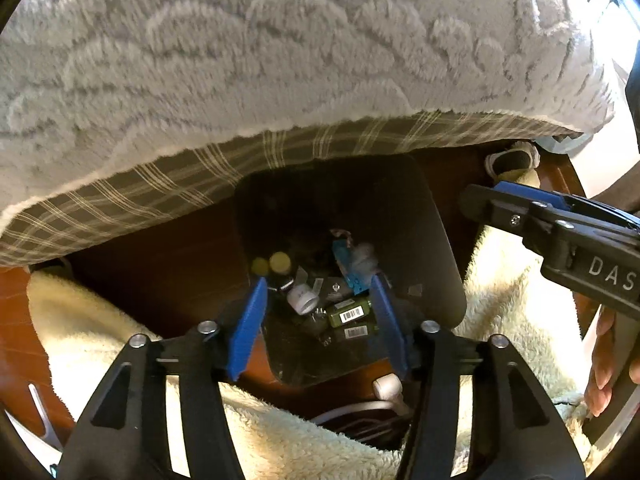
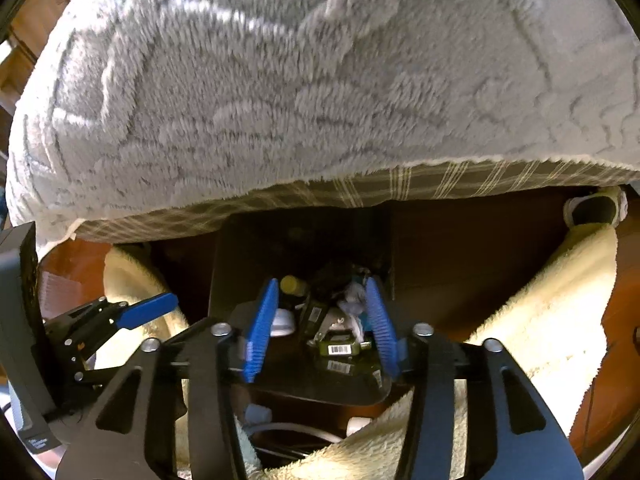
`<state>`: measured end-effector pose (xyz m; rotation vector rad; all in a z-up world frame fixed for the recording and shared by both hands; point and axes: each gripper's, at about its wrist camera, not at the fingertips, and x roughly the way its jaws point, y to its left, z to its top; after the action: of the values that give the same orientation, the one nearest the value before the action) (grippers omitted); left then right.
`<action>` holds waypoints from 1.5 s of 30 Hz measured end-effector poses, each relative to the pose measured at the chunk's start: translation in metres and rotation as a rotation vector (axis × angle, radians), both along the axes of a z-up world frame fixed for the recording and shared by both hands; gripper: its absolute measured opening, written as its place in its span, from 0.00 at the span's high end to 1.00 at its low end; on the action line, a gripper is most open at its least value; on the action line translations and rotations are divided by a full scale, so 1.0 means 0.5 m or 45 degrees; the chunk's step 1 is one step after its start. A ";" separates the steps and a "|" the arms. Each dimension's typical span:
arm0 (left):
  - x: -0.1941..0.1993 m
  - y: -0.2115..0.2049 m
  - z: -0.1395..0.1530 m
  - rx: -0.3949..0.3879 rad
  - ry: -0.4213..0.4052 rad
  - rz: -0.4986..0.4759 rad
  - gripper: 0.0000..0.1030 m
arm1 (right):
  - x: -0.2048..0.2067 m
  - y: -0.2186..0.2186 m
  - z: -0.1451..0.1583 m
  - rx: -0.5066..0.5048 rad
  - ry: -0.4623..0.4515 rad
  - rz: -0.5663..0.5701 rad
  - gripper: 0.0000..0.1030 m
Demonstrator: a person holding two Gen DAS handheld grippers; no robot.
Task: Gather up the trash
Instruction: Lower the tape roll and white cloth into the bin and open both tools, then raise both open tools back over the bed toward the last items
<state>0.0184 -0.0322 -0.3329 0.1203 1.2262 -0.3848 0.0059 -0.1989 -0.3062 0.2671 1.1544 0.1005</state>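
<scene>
Trash sits piled in the dark bin just ahead of both sets of fingers: I can make out a green box with a barcode label, a small white pot, a blue wrapper and two yellowish round caps. My left gripper hangs over the near edge of the bin with its blue fingers spread wide and nothing between them. My right gripper is likewise over the bin, its blue fingers apart and gripping nothing; the same barcoded box lies between their tips, lower down inside the bin. Beyond the fingers, a grey fluffy blanket with a plaid edge overhangs the far side of the bin. To either side of the fingers lies a cream fleece on a reddish wooden floor. A white cable with its plug lies just short of the bin, under my left fingers.
</scene>
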 end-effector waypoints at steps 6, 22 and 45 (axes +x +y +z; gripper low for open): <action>-0.012 0.003 0.044 0.006 -0.073 0.012 0.19 | -0.011 -0.014 0.036 -0.044 -0.058 -0.032 0.10; -0.013 0.050 0.251 -0.062 -0.359 0.148 0.11 | -0.024 -0.113 0.272 -0.071 -0.389 -0.158 0.04; 0.324 0.055 0.417 -0.038 -0.515 0.092 0.11 | 0.418 -0.052 0.420 -0.108 -0.526 -0.021 0.04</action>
<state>0.1806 -0.0049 -0.1243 0.1208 0.8232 -0.2976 0.2149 -0.2247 -0.0964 0.1697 0.7439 0.0866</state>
